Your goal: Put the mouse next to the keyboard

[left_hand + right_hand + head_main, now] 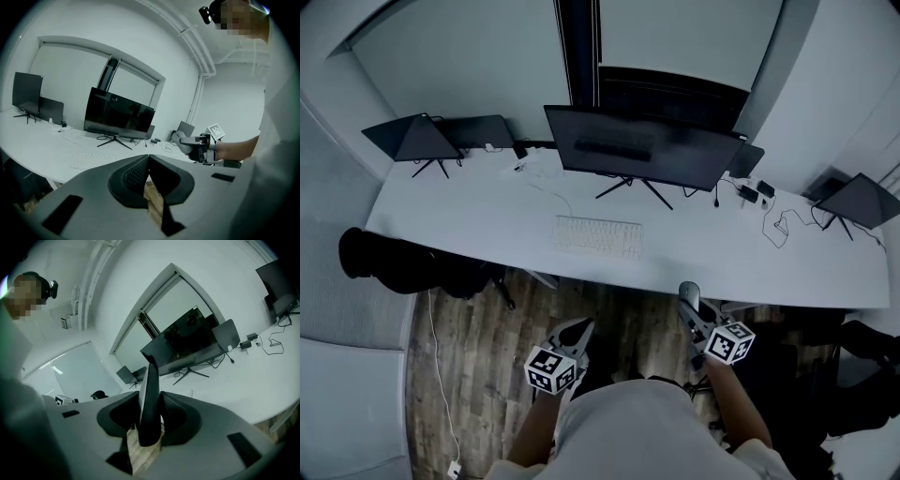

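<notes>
A white keyboard (597, 236) lies on the white desk (469, 220), in front of the big monitor. My right gripper (690, 302) is held off the desk's near edge, to the right of the keyboard, shut on a grey mouse (689, 291). In the right gripper view the mouse (151, 376) stands on edge between the pads and sticks up past the jaws. The left gripper view shows the mouse (180, 139) in the right gripper's jaws. My left gripper (579, 328) hangs over the wooden floor below the keyboard, shut and empty, its pads touching (146, 159).
A wide dark monitor (642, 150) stands behind the keyboard. Tilted dark screens sit at the desk's left end (412, 139) and right end (860, 200). Cables and adapters (773, 220) lie at the right. A black chair (384, 258) stands at the left front.
</notes>
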A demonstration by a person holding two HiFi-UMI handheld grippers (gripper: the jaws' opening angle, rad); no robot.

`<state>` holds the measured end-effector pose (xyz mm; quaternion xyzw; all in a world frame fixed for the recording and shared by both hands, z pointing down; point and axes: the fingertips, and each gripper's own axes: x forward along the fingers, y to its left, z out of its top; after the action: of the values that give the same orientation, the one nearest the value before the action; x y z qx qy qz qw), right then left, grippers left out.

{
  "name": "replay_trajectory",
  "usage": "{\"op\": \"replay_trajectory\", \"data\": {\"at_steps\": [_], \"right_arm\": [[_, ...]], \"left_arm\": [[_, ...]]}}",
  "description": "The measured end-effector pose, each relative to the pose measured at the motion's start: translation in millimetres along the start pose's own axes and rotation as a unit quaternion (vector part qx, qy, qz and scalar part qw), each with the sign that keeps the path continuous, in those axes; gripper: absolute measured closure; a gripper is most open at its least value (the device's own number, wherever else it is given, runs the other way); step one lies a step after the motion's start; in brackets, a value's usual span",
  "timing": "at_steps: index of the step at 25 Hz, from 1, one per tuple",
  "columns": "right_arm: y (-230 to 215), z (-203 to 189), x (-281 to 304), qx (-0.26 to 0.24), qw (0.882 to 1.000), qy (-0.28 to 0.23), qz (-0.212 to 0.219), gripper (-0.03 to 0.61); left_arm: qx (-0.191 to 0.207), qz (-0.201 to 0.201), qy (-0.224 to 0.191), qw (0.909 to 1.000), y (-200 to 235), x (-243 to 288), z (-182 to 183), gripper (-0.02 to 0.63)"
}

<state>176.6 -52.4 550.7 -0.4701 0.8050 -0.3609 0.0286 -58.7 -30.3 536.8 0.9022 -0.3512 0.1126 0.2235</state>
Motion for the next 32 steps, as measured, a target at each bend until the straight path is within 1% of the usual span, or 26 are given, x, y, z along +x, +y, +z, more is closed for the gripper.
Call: {"op": "replay_trajectory", "data": {"at_steps": [14, 19, 24, 32], "right_arm": [[12, 8, 62, 0.009, 0.997, -0.016, -0.069, 0.426], [15, -3, 82, 0.016, 0.996, -0.012, -0.087, 0.426], [15, -3, 95, 0.01, 0.995, -0.01, -0.099, 0.426], [5, 5, 106, -0.015, 0.993, 0.007, -0.115, 0.426]], "left_arm": [[0.008, -0.065, 0.031, 0.9974, 85, 19, 26, 0.597], [0.014, -0.081, 0.045, 0.9956, 110, 21, 28, 0.597], [0.013, -0.093, 0.047, 0.9945, 125, 29, 29, 0.597], [0.001, -0.108, 0.049, 0.993, 129, 45, 27, 0.597]]}}
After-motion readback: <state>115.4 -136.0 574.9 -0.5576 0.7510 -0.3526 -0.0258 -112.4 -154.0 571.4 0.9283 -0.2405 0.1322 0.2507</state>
